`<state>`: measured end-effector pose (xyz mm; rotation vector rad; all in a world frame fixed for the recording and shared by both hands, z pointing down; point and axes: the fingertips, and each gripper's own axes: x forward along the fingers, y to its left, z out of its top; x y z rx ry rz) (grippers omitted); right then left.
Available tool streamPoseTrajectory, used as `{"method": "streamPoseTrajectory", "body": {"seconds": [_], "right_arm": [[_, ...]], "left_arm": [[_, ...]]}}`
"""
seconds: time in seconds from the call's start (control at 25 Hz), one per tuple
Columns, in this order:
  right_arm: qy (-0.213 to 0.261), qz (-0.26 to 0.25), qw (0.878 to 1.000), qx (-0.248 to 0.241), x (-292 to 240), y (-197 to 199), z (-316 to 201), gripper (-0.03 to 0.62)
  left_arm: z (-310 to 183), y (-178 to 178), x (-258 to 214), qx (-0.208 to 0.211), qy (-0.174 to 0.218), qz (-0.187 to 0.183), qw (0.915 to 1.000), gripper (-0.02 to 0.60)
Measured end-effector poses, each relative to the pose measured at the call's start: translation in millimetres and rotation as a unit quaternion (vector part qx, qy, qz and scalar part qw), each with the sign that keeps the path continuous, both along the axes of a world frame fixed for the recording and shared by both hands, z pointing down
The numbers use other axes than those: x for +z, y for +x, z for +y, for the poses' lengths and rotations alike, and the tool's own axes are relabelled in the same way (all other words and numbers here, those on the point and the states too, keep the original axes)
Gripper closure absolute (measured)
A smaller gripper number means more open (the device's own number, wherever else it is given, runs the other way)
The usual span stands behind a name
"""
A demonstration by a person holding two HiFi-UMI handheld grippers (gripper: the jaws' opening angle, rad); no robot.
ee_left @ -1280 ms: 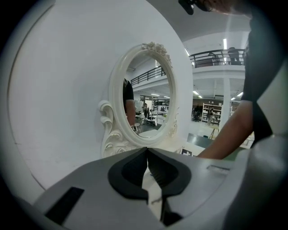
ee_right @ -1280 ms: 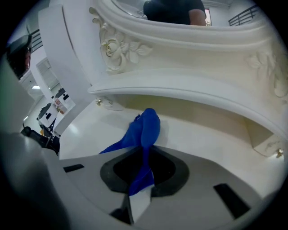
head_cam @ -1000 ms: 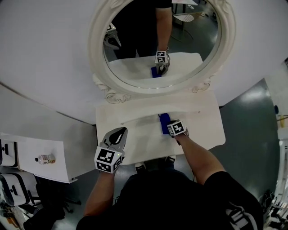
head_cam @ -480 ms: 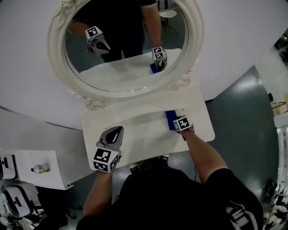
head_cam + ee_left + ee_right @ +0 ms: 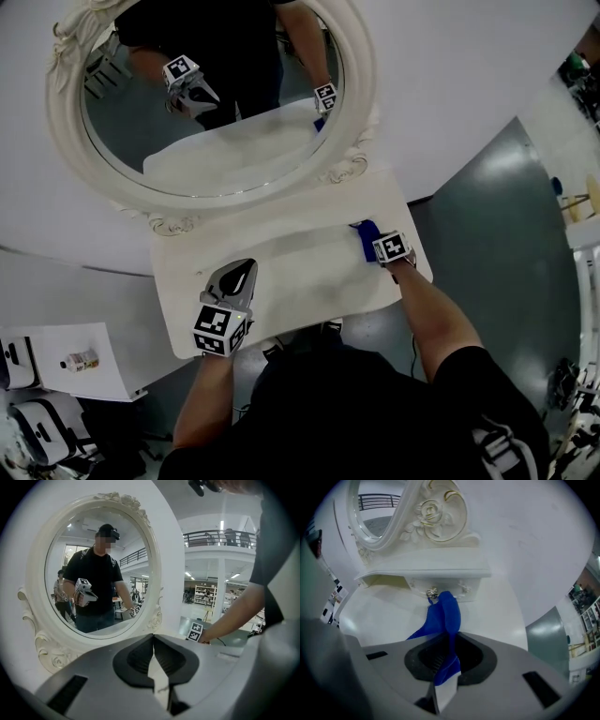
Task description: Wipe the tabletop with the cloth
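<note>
My right gripper's (image 5: 372, 240) jaws are clenched on a blue cloth (image 5: 365, 234) at the right end of the desk (image 5: 300, 272), towards its back edge. In the right gripper view, the right gripper (image 5: 447, 641) pinches the cloth (image 5: 444, 613) along a fold. A soft bunch rises ahead of the jaws, a loose flap trails left towards the desk (image 5: 384, 616), and a short tail hangs back between the dark jaw pads. The bunch ends in front of a small white drawer (image 5: 440, 584) with a metal knob (image 5: 432, 593); whether cloth and knob touch cannot be told.

My left gripper (image 5: 242, 277) hovers over the desk's front left, well apart from the cloth. In the left gripper view, the left gripper's (image 5: 153, 641) grey jaws are pressed together with nothing between them.

The desk is smooth, glossy white with rounded corners. Above it stands an oval mirror (image 5: 361, 112) in a white frame (image 5: 35, 597) carved with scrolls and a gilt-edged rose (image 5: 429, 510). The glass reflects both grippers and a black shirt. My body hides the desk's near edge, and a grey floor (image 5: 497, 216) lies to the right.
</note>
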<state>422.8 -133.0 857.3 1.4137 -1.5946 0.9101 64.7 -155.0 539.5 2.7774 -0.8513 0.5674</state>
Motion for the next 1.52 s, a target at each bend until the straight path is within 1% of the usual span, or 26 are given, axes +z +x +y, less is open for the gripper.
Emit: {"method": "streamPoseTrajectory", "body": {"seconds": [0.28, 0.44, 0.52, 0.64, 0.68, 0.8, 0.84, 0.96, 1.04, 1.12, 1.24, 1.36, 1.44, 1.52], "right_arm": [[-0.005, 0.021, 0.999, 0.045, 0, 68, 14, 0.554], [-0.008, 0.029, 0.998, 0.056, 0, 88, 20, 0.554], [-0.009, 0.024, 0.998, 0.057, 0, 88, 20, 0.554], [-0.001, -0.021, 0.998, 0.052, -5, 63, 9, 0.554], [0.0, -0.022, 0.998, 0.051, -8, 58, 7, 0.554], [0.007, 0.019, 0.999, 0.044, -23, 54, 3, 0.554], [0.013, 0.019, 0.999, 0.038, -28, 44, 0, 0.554], [0.023, -0.004, 0.999, 0.023, -37, 0, -5, 0.554], [0.025, -0.02, 0.999, 0.006, -40, -39, -8, 0.554], [0.03, -0.035, 0.999, -0.022, -45, -86, -14, 0.554], [0.038, -0.058, 0.995, -0.078, -55, -168, -26, 0.554], [0.048, -0.09, 0.985, -0.139, -70, -258, -36, 0.554], [0.053, -0.114, 0.975, -0.182, -82, -321, -40, 0.554], [0.057, -0.136, 0.963, -0.226, -92, -383, -39, 0.554]], "left_arm": [[-1, 20, 5, 0.005, -0.002, -0.003, 1.0, 0.569], [-2, 24, 8, 0.003, -0.006, -0.002, 1.0, 0.569], [-3, 24, 8, 0.002, -0.006, -0.002, 1.0, 0.569], [-7, 20, 6, -0.003, -0.002, -0.001, 1.0, 0.569], [-9, 18, 4, -0.005, -0.001, -0.001, 1.0, 0.569], [-10, 8, -2, -0.013, 0.005, 0.001, 0.9999, 0.569], [-10, 3, -4, -0.017, 0.007, 0.002, 0.9998, 0.569], [-8, -15, -10, -0.029, 0.014, 0.006, 0.9995, 0.569], [-6, -30, -13, -0.04, 0.017, 0.008, 0.999, 0.569], [-4, -50, -16, -0.054, 0.018, 0.01, 0.9983, 0.569], [1, -84, -20, -0.075, 0.019, 0.013, 0.9969, 0.569], [7, -123, -23, -0.099, 0.022, 0.013, 0.9947, 0.569], [11, -152, -23, -0.119, 0.022, 0.011, 0.9925, 0.569], [17, -181, -24, -0.14, 0.023, 0.01, 0.9898, 0.569]]}}
